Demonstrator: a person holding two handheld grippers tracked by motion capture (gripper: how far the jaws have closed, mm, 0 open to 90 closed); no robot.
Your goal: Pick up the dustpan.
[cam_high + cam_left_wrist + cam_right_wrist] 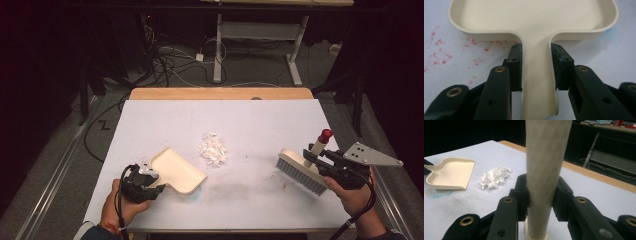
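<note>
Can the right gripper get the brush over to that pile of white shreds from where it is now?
Probably yes. The right gripper is shut on the brush, and bare table lies between it and the white shreds; the dustpan sits on the far side.

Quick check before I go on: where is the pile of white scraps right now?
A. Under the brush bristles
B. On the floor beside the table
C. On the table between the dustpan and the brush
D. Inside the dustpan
C: in the high view the white scraps lie loose on the table, apart from the dustpan held by the left gripper and the brush held by the right gripper.
</note>
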